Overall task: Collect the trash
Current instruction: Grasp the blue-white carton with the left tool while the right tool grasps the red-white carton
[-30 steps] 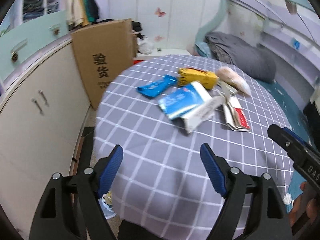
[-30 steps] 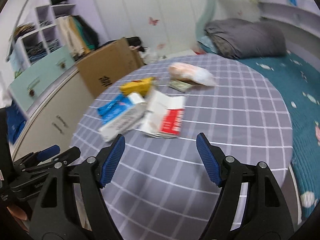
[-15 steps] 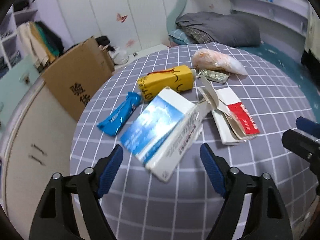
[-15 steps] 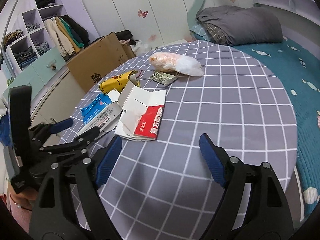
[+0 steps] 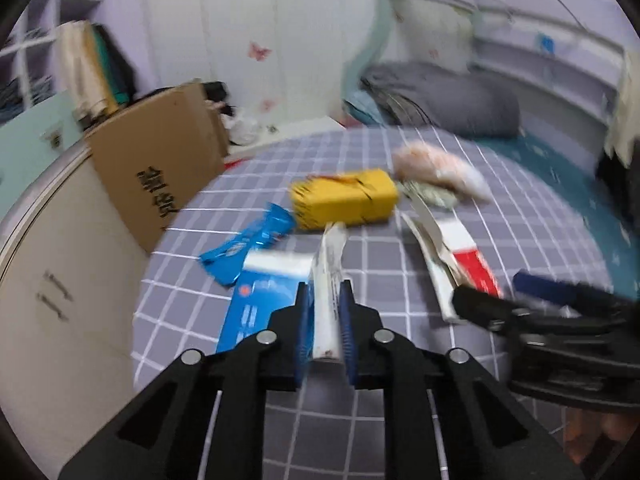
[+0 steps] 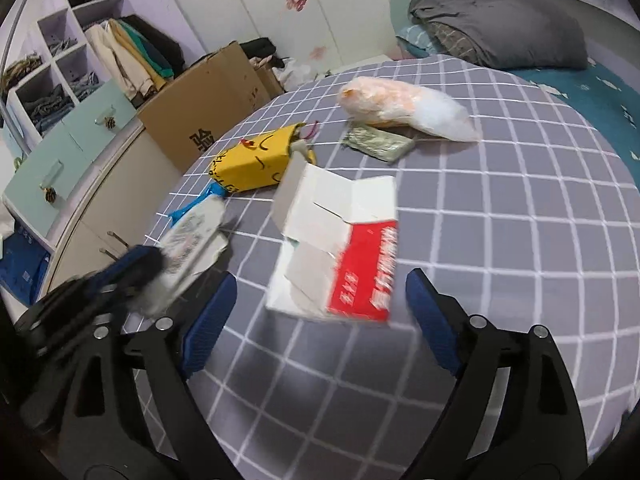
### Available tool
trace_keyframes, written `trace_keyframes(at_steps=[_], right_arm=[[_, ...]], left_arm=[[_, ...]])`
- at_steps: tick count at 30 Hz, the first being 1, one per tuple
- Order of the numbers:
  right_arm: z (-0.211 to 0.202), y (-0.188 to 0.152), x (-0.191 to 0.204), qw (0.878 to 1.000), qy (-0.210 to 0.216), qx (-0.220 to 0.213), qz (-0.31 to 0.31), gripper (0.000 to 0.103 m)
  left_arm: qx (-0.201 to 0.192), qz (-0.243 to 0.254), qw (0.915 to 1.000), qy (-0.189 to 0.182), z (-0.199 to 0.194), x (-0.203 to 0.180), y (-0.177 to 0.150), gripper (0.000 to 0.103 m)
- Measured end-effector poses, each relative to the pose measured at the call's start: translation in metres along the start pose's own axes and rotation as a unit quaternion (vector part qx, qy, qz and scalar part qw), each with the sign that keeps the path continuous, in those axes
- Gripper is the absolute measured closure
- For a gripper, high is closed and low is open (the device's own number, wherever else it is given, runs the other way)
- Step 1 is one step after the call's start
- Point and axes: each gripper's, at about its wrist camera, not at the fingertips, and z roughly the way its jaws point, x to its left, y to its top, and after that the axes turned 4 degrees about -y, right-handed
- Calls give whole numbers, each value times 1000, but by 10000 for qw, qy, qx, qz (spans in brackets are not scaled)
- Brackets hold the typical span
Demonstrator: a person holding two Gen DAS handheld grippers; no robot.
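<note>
My left gripper [image 5: 325,286] is closing on the upturned white edge of a blue and white box [image 5: 264,300], and its pads press on it. The right wrist view shows that box [image 6: 192,236] blurred at the left. My right gripper [image 6: 320,280] is opening, with nothing between its jaws. It hangs just in front of a torn red and white carton [image 6: 352,264] on the checked tablecloth [image 6: 500,240]. Farther back lie a yellow carton [image 6: 256,160], a blue wrapper [image 5: 244,248], a small greenish sachet [image 6: 378,142] and a crumpled plastic bag [image 6: 400,108].
A large cardboard box [image 6: 200,112] leans against the table's far left edge. A pale cabinet [image 5: 60,280] runs along the left side. A bed with a grey quilt [image 6: 500,28] lies behind the table on the right.
The left gripper moved forward over the blue and white box and closed on its edge. The right gripper came closer to the red and white carton with its jaws a little wider.
</note>
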Motion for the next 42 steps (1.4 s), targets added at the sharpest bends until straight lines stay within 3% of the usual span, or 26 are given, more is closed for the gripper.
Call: trace_keyframes(at_steps=[2,4,9,11,17,20,21,23,24,25,29,36,38,39,42], right_arm=[[9,6,4,9995,-290,38,-96,18],[19,11,7,9986,-496,126,-157,18],[30,13,17,9942,-936,223,-484,18],[30,11,20,9918,-1090,191,-634,33],[21,2,12,9926,-927,160,-773,34],[12,-3,3,9944,-786,151,-684,34],[12,-4,3,9948,-764,145,-658,34],[5,-8,-6,9961,-687,124,-543,34],[2,-8,-8,9965,-662,121,-505,34],[0,-9,-11,9968,-635,113,-463,34],[-7,-11,-21,9979,-560,89,-311,35],[-17,-17,-29,9986,-480,57,-225,35],[-18,-18,-30,9986,-470,58,-217,35],[-18,-17,-31,9987,-455,59,-202,35],[-20,-18,-32,9989,-431,48,-184,35]], left_arm=[[-120,-208,9997,60,-7,5,1,91],[-219,-343,9989,215,-12,9,1,103],[-214,-547,9981,178,-13,19,-1,103],[-124,-565,9982,126,-9,19,-4,103],[-13,-559,9984,42,-8,13,-8,103],[52,-630,9978,-177,-8,10,-7,101],[71,-655,9977,-170,-8,9,-7,99],[113,-602,9981,-115,-6,5,-7,73],[140,-514,9985,-99,-5,1,-7,48],[118,-460,9988,-75,-4,-2,-8,44],[446,-119,9989,-88,12,-18,-12,44],[710,366,9956,482,33,-33,-21,44],[718,416,9943,673,35,-32,-22,56],[692,418,9940,734,34,-31,-21,75],[666,201,9957,613,29,-20,-19,79]])
